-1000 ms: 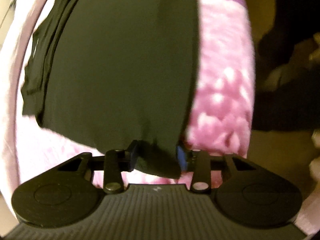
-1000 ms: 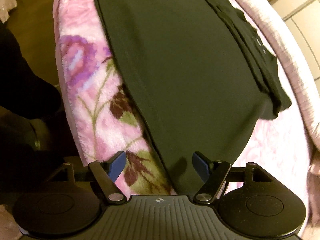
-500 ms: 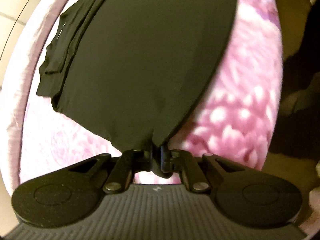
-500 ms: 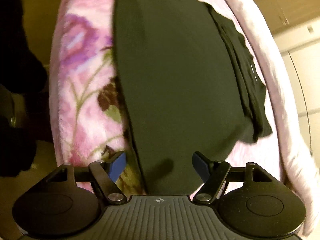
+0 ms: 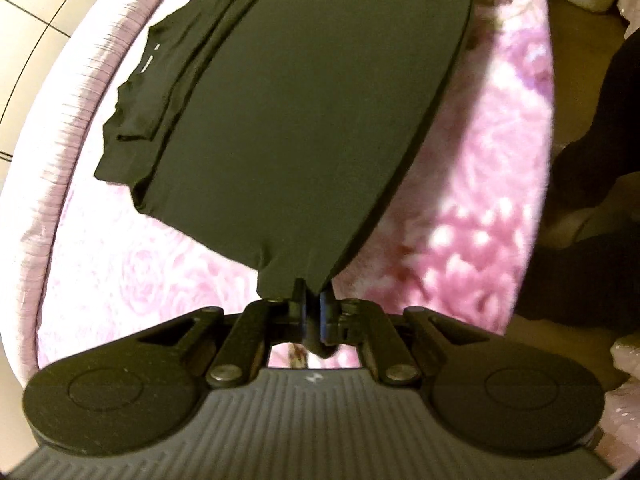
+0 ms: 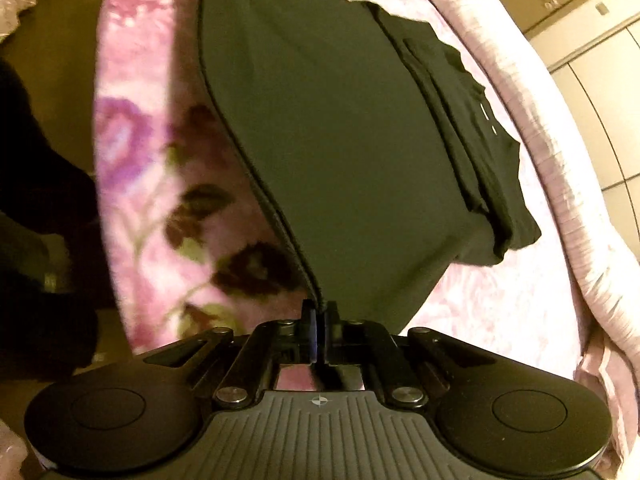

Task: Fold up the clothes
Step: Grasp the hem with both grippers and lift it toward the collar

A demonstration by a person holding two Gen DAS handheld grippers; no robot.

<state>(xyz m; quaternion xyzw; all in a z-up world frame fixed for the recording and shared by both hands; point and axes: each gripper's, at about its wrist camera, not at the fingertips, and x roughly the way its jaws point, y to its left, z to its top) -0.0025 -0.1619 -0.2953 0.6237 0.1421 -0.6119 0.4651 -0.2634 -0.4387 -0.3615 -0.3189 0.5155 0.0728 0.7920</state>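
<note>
Grip is what changed: a second ago both tools stood apart around the near hem of the dark shirt (image 5: 320, 120); now the left tool (image 5: 314, 312) and the right tool (image 6: 319, 330) are each clamped on a corner of it, and the hem is pulled up off the blanket (image 5: 480, 220). That suggests the fold of the near edge toward the far end is starting. Count: one shirt, spread on the bed with one side already folded in; two tools; one floral blanket.
</note>
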